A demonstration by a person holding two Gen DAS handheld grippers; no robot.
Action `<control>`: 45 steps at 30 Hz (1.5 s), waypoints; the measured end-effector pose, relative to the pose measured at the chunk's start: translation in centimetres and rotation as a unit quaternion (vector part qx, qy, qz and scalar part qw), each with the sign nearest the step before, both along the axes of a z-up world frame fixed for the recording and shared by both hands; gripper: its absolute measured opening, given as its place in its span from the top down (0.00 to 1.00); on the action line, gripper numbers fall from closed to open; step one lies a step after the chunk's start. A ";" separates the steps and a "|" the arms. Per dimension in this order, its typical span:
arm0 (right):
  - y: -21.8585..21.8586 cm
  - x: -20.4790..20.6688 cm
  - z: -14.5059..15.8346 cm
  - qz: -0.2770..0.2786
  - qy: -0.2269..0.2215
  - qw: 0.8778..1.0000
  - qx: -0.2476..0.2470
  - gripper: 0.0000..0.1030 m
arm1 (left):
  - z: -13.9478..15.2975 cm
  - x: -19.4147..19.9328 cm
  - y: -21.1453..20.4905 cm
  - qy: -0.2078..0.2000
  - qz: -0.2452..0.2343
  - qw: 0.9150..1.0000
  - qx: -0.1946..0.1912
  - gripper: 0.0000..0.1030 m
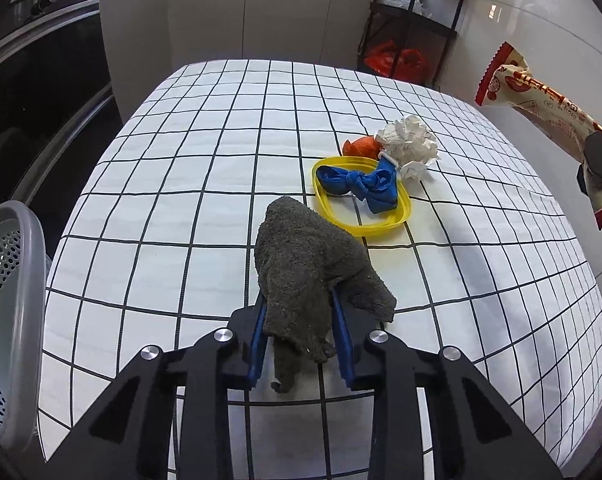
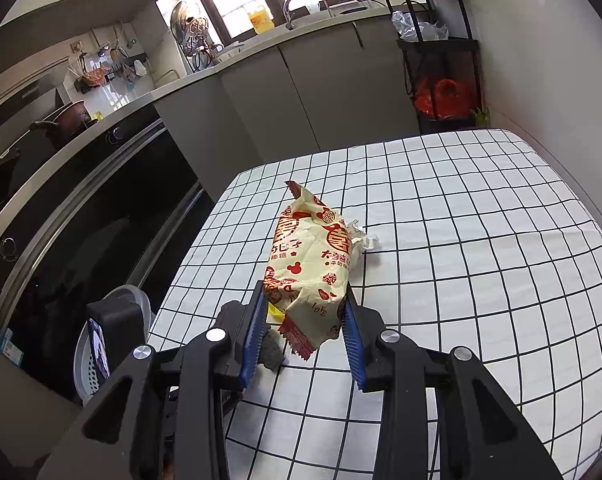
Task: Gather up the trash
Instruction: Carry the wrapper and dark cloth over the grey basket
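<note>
holding trash in both tongs, you are now in the carrying step of the collection. your left gripper [image 1: 299, 320] is clenched on the dark grey rag [image 1: 305, 268], lifted above the checked tablecloth [image 1: 161, 184]. your right gripper [image 2: 305, 316] grasps the cream and red snack wrapper [image 2: 313, 264] by its lower end, also up in the air. the grey perforated basket [image 1: 9, 304] stands beside the table on your left, and i judge it is the place for the trash. next you must bring each piece over its rim and only then release. still on the table are the crumpled white paper [image 1: 409, 144], the orange scrap [image 1: 361, 146], and the blue cloth [image 1: 361, 186] lying across the yellow ring [image 1: 381, 226]
</note>
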State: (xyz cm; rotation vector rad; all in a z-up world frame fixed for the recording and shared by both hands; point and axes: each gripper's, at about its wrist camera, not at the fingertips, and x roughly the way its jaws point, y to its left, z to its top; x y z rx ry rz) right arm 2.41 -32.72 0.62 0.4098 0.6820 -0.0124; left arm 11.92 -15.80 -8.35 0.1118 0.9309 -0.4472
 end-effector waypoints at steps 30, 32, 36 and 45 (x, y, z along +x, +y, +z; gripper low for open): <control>13.1 4.4 0.8 0.101 -0.022 0.995 -0.007 0.66 | 10.6 -3.4 17.5 -0.139 0.141 0.980 0.025 0.75; 15.1 5.0 0.7 0.115 -0.021 0.993 -0.005 0.66 | 10.5 -3.1 19.2 -0.135 0.159 0.978 0.029 0.75; 19.0 6.2 0.3 0.145 -0.017 0.989 -0.011 0.66 | 10.1 -2.7 22.5 -0.130 0.191 0.972 0.037 0.75; 26.7 8.9 -1.7 0.207 0.005 0.978 -0.016 0.66 | 9.0 -1.9 28.8 -0.116 0.239 0.963 0.052 0.75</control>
